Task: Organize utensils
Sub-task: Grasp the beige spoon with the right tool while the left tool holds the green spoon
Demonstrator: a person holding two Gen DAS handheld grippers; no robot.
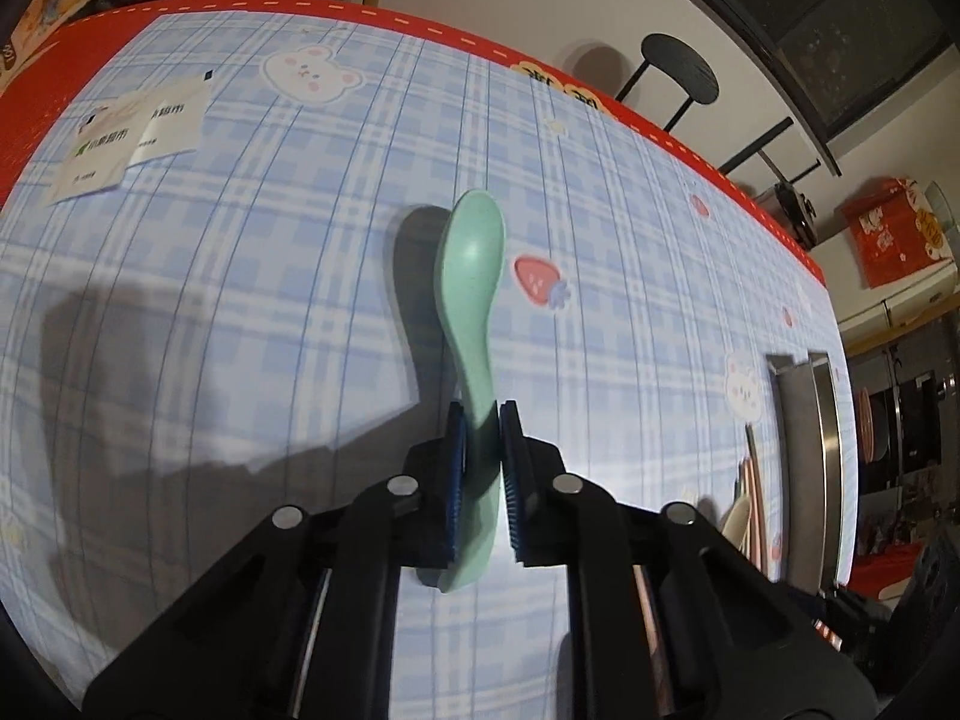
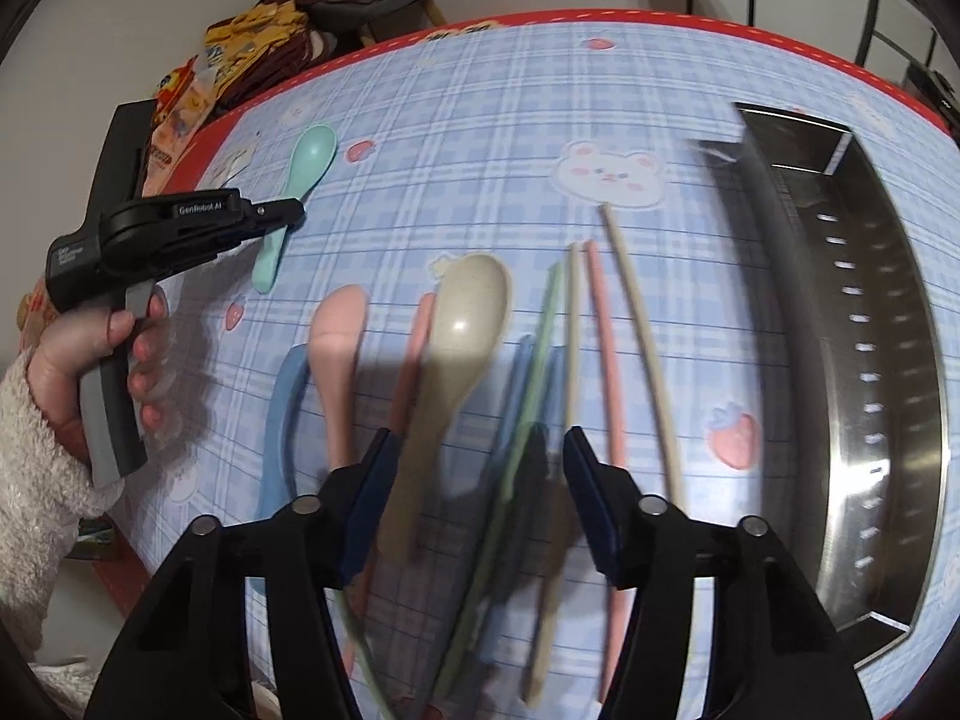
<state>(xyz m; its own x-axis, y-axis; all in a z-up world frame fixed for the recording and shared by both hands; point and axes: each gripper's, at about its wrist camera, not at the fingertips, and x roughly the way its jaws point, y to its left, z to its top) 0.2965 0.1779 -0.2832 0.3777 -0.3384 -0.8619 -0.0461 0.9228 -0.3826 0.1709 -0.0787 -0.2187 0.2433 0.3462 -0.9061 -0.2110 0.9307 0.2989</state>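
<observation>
My left gripper is shut on the handle of a mint green spoon and holds it above the blue checked tablecloth; the right wrist view shows the left gripper and the green spoon at the far left. My right gripper is open and empty, hovering over a beige spoon, a pink spoon, a blue spoon and several coloured chopsticks lying on the cloth. A steel utensil tray lies at the right.
Paper packets lie on the far left of the table. The steel tray also shows at the right in the left wrist view. Snack bags sit beyond the table's red edge. A black stool stands behind.
</observation>
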